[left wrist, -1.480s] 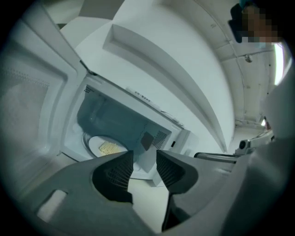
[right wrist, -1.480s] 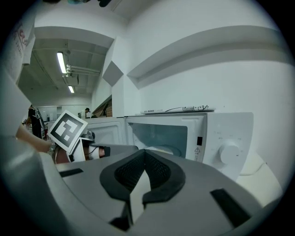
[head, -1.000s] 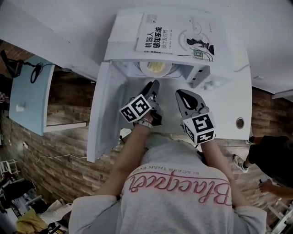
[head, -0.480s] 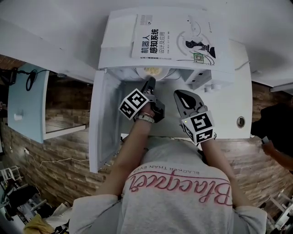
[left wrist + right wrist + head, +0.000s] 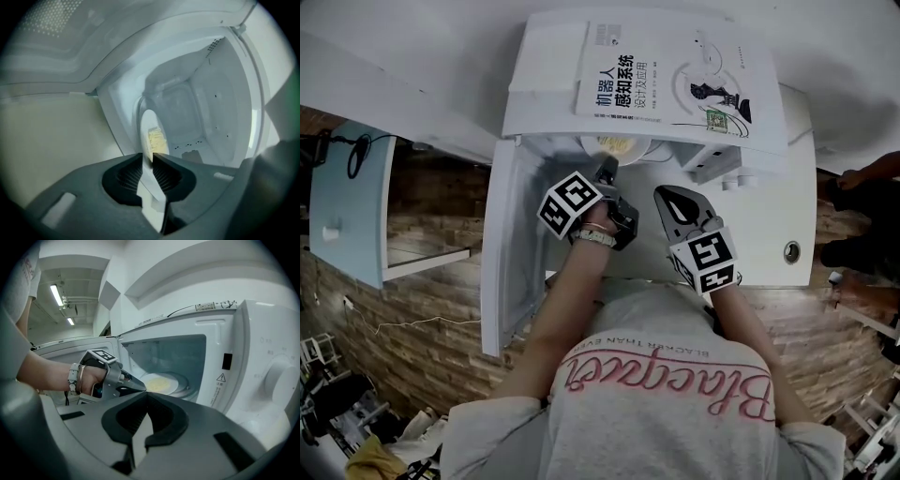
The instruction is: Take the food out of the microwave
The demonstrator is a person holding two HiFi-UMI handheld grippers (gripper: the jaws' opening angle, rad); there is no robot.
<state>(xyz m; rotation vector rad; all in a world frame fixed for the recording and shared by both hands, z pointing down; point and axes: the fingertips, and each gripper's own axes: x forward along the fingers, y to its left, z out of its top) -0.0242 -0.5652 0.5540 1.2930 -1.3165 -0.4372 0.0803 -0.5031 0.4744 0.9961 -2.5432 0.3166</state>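
Note:
A white plate (image 5: 617,145) with yellow food (image 5: 157,140) lies on the turntable inside the open white microwave (image 5: 544,94). My left gripper (image 5: 606,172) reaches into the cavity. Its jaws are closing on the plate's near rim (image 5: 151,185), which fills the gap between the pads in the left gripper view. The right gripper view shows the same plate (image 5: 161,382) just beyond the tip of the left gripper (image 5: 140,386). My right gripper (image 5: 667,195) hangs outside the opening, to the right of the left one, with its jaws together and nothing in them (image 5: 147,398).
The microwave door (image 5: 511,253) stands swung open to the left. A large book (image 5: 675,80) lies on top of the microwave. The control panel with its knob (image 5: 281,376) is at the right. A person's feet show at the far right (image 5: 853,244).
My left gripper has pushed forward into the microwave, rolled about its axis, and its tips now sit at the plate's rim. The right gripper has barely shifted.

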